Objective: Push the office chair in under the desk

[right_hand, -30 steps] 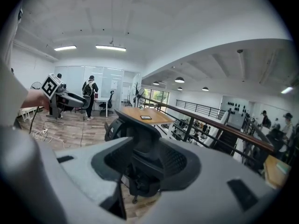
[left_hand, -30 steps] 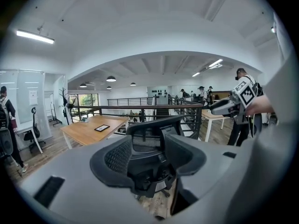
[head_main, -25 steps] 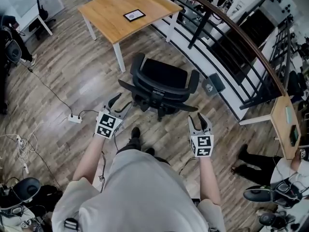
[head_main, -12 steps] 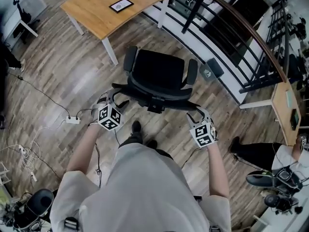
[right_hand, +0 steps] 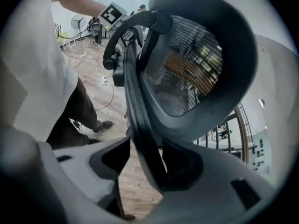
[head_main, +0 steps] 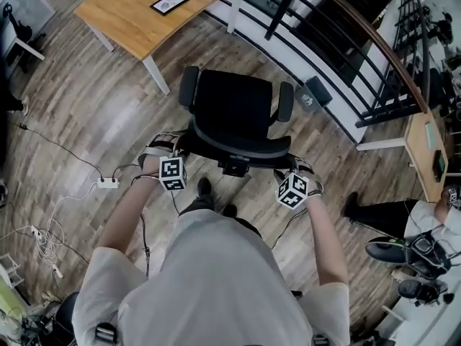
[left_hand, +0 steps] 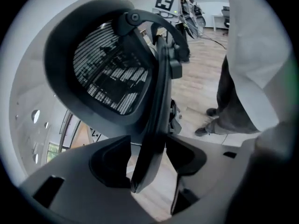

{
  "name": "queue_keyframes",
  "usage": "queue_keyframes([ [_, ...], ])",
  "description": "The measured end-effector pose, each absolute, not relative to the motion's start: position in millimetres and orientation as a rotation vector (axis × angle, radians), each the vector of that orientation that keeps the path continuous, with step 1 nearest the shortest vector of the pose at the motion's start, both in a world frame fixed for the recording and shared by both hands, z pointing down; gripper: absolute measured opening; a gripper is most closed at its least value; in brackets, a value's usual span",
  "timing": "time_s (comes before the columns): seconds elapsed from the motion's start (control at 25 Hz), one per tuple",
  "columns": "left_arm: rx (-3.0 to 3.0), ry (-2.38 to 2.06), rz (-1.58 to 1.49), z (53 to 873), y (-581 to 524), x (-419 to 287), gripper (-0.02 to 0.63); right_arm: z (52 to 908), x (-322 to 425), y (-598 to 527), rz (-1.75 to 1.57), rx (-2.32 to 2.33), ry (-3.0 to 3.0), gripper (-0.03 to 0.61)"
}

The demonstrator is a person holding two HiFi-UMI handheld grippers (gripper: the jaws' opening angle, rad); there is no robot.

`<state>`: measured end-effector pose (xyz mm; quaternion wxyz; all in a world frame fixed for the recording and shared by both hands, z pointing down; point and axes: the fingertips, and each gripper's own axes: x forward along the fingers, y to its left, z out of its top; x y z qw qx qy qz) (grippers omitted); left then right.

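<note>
A person [head_main: 216,280] stands at the 6 o'clock side of a black chair [head_main: 234,107] on a wood floor [head_main: 86,121], a gripper on each end of its backrest rim [head_main: 234,150]. The left gripper [head_main: 169,153] meets the rim at 9 o'clock and the right gripper [head_main: 292,171] at 3 o'clock. Each gripper view shows the rim running between that gripper's fingers. The left fingers [left_hand: 110,164] stand apart, close on both sides of the rim. The right fingers [right_hand: 187,164] have just been opening and stand wide, with floor showing between the rim and one pad. The chair is out in the open, seat toward 12 o'clock. The worktop [head_main: 137,13] lies well apart at 11 o'clock. A power strip [head_main: 108,183] lies at 8 o'clock and a railing [head_main: 346,42] runs past at 2 o'clock.
</note>
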<state>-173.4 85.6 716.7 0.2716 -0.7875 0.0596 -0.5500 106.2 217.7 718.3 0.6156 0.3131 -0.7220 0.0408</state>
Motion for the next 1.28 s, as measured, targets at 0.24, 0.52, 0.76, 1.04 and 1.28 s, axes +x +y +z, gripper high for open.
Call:
queue_keyframes([
  [0.24,-2.063,0.008,-1.492,729,85,-169,0.155,735,109,209,-0.026,0.641,-1.551,0.169],
  [0.52,-2.041,-0.087,-1.459,738,89,-165,0.111,742,111,210,-0.082,0.640,-1.496,0.143],
  [0.76,-2.028,-0.081,-1.441,741,77,-159,0.104,745,117,197,-0.109,0.659,-1.471,0.137],
  [1.04,-2.011,-0.035,-1.454,738,38,-148,0.101,741,130,156,-0.134,0.661,-1.458,0.133],
  [1.28,-2.007,0.007,-1.476,737,0,-134,0.100,740,147,113,-0.173,0.640,-1.469,0.129],
])
